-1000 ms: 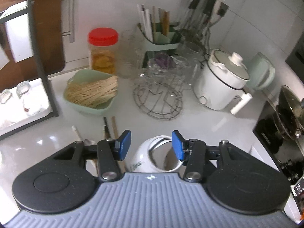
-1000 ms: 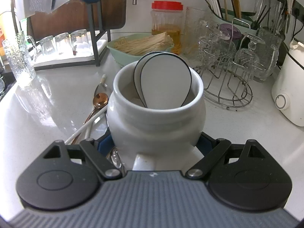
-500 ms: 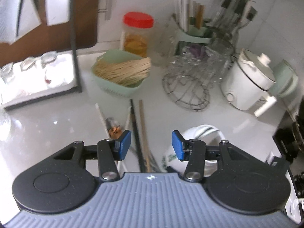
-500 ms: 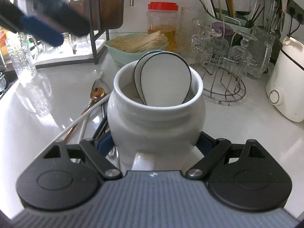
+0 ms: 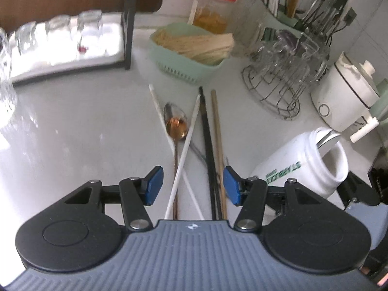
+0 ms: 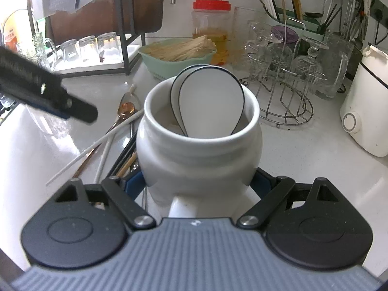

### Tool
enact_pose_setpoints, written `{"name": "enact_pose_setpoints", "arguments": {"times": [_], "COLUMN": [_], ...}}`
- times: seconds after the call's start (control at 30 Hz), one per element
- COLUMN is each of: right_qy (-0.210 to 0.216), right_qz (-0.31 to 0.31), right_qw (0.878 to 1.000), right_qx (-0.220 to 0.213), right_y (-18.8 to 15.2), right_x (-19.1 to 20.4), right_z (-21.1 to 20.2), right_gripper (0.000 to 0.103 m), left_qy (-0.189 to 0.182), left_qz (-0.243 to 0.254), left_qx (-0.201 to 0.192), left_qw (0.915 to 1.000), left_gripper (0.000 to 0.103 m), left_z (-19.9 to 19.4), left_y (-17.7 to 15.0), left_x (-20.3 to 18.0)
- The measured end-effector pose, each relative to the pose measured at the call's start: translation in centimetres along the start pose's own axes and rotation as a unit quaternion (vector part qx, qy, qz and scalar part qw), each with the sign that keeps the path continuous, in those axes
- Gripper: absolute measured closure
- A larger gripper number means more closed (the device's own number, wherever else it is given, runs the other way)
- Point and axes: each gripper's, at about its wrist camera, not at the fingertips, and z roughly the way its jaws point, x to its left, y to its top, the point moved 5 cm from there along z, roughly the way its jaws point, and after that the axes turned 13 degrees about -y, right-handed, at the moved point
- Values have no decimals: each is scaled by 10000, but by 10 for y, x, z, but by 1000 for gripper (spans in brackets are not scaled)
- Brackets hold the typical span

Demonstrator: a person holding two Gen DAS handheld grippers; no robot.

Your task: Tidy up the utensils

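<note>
The step in hand looks like picking the next loose utensil for the white ceramic jar (image 6: 198,143). The right gripper (image 6: 198,189) is clamped on the jar's glossy, round-bellied lower body, and two white, dark-rimmed spoons (image 6: 211,101) already stand inside.

Just left of the jar on the smooth white counter (image 5: 72,126), white chopsticks (image 5: 184,150) lie crossed over a copper-toned metal spoon (image 5: 175,123); nearer the jar lie a black pair (image 5: 208,140) and a tan wooden one (image 5: 218,135). A darker spoon bowl may lie behind the copper one; blur makes that unclear.

The left gripper (image 5: 191,185) hovers over the pile, its jaws having just been opening, blue pads apart with sticks below but nothing pinched. Next it likely needs to drop, close on one thin, slippery stick, and lift it to the jar mouth
</note>
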Motion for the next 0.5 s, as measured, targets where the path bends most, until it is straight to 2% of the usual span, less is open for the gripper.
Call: {"name": "enact_pose_setpoints", "arguments": {"times": [0.07,0.13,0.27,0.5], "right_qy": [-11,-37,-65,-55], "right_qz": [19,29,51,30], "right_qw": [10000,10000,10000,10000], "right_qx": [-13,-20,-7,-53], "right_y": [-1,-1,-1,-2], "right_x": [1,1,1,1], "right_z": [-1,-1,-1,-2], "right_gripper": [12,12,12,12], "left_qy": [122,264,291,183], "left_qz": [-94,-212,-439,-145], "left_qx": [-55,-87,-214,-132], "left_qw": [9999,9994,9984,9996], "left_gripper": [59,64,77,78], "left_z": [4,8,18,43], "left_y": [-5,-7,-5,8], "left_x": [8,18,34,34]}}
